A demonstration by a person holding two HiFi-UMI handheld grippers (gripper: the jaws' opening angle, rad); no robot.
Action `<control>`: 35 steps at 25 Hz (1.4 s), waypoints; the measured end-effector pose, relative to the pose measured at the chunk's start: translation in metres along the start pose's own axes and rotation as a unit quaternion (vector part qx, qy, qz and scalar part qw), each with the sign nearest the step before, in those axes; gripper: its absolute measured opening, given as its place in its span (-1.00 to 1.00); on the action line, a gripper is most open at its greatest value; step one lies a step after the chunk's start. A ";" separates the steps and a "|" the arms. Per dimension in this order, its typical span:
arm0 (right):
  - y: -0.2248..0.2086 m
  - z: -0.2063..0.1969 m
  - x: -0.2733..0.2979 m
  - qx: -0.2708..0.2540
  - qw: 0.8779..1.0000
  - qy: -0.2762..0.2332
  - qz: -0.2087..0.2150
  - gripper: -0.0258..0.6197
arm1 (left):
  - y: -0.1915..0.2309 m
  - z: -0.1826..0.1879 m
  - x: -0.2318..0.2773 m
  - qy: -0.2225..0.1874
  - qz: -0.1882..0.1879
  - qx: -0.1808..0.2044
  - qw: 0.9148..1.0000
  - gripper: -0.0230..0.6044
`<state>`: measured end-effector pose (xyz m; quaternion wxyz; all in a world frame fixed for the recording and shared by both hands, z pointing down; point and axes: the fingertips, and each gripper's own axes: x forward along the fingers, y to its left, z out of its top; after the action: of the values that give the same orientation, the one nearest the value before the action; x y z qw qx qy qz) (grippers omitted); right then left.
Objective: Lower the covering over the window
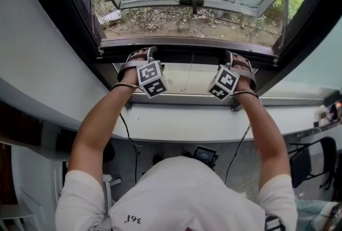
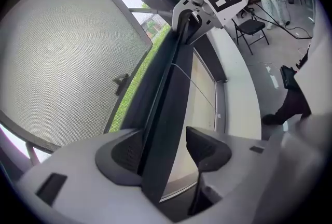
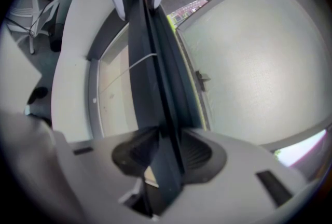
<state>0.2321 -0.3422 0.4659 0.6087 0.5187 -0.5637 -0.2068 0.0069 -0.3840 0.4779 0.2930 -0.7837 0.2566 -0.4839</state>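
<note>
right gripper [image 3: 161, 153] clamps the covering's dark bottom rail [image 3: 148, 72]; left gripper [image 2: 166, 153] straddles it, one pad [image 2: 207, 150] seemingly clear; close it, then pull down evenly

A broad white sill [image 1: 214, 120] curves below the window [image 1: 187, 43]. At its right end sit some small things [image 1: 330, 112], too blurred to name. Beneath it, the grey floor [image 1: 171, 148] carries a black chair [image 1: 315, 158] at the right, trailing black cables [image 1: 131, 139] and a small dark device [image 1: 206, 155].
</note>
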 end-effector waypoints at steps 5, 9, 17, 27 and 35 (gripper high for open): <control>-0.001 -0.002 -0.002 0.011 1.000 -0.005 0.000 -0.53 | 0.002 0.003 -0.004 -0.019 -0.003 -0.043 0.999 -0.09; -0.004 -0.002 -0.005 0.035 0.999 -0.011 0.005 -0.53 | 0.007 0.007 -0.011 -0.045 -0.007 -0.097 0.994 -0.10; -0.008 0.001 -0.022 0.070 0.997 -0.033 0.004 -0.53 | 0.006 0.019 -0.035 -0.099 -0.013 -0.190 0.977 -0.11; -0.021 0.008 -0.042 0.154 0.986 -0.061 0.005 -0.54 | 0.012 0.018 -0.053 -0.130 0.001 -0.265 0.955 -0.14; -0.051 0.019 -0.063 0.228 0.968 -0.099 -0.025 -0.66 | 0.050 0.023 -0.085 -0.191 0.034 -0.364 0.911 -0.25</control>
<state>0.2144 -0.3159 0.3885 0.4100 0.6345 -0.6403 -0.1385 -0.0123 -0.3556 0.3830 0.0471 -0.9043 0.3806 -0.1876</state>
